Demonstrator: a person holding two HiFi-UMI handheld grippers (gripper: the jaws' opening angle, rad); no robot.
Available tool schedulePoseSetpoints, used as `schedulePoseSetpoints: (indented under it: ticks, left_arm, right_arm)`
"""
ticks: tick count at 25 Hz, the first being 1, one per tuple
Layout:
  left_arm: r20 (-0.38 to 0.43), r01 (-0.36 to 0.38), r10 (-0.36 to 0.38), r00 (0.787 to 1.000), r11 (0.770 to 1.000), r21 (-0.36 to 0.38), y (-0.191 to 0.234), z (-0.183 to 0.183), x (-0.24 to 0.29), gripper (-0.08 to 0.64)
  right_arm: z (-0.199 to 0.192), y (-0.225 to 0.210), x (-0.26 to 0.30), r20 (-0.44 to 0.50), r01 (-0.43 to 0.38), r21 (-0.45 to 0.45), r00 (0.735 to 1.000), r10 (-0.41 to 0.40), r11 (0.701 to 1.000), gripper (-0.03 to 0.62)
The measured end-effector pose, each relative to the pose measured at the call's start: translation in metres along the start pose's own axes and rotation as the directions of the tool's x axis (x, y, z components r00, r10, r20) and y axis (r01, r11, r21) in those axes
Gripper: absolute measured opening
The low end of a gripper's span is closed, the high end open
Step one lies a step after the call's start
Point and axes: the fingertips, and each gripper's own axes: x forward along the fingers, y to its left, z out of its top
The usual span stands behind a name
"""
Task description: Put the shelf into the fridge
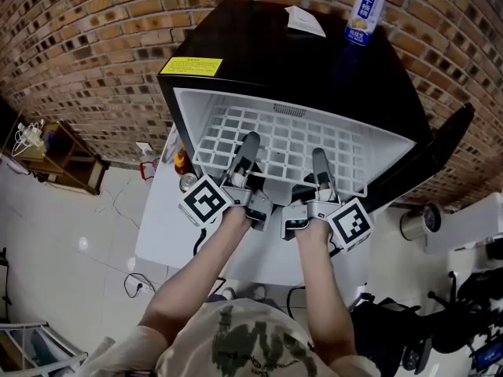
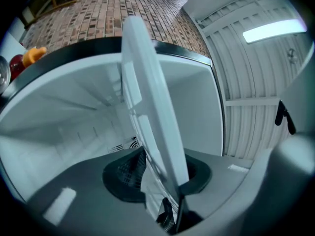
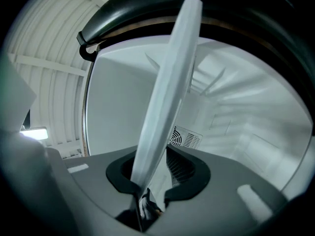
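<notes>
A: Whereabouts of shelf (image 1: 283,144)?
B: Lying mostly inside fridge (image 1: 314,61), front rim w/in left tongs (image 1: 247,149) and right tongs (image 1: 320,162), both slack (gaps showing). Prob. light, stiff, slick plastic grid; best held by front rim.

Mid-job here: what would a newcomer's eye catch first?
The white grid shelf sits in the mouth of the open black fridge, its front edge between the fingers of the left gripper and the right gripper. Next, a blue-and-white can stands on the fridge's top, at its far right.
</notes>
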Motion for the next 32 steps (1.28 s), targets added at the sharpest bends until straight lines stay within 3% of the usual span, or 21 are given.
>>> schedulePoseSetpoints:
  ticks: [16, 24, 32]
  left_arm:
    - [0.001, -0.009, 0.009, 1.0, 1.0, -0.006, 0.011, 0.005, 0.022, 0.1]
    - [0.018, 0.044, -0.044, 0.999, 0.999, -0.001, 0.007, 0.005, 0.019, 0.135]
    - [0.01, 0.059, -0.058, 0.998, 0.997, -0.057, 0.001, -0.009, 0.0, 0.143]
  right_arm:
    - [0.006, -0.004, 0.024, 0.007, -0.003, 0.02, 1.0, 0.002, 1.0, 0.092]
    - [0.005, 0.001, 0.019, 0.023, -0.055, 0.039, 0.998, 0.054, 0.998, 0.106]
    - [-0.002, 0.005, -0.004, 0.037, -0.076, 0.044, 0.996, 0.075, 0.996, 0.095]
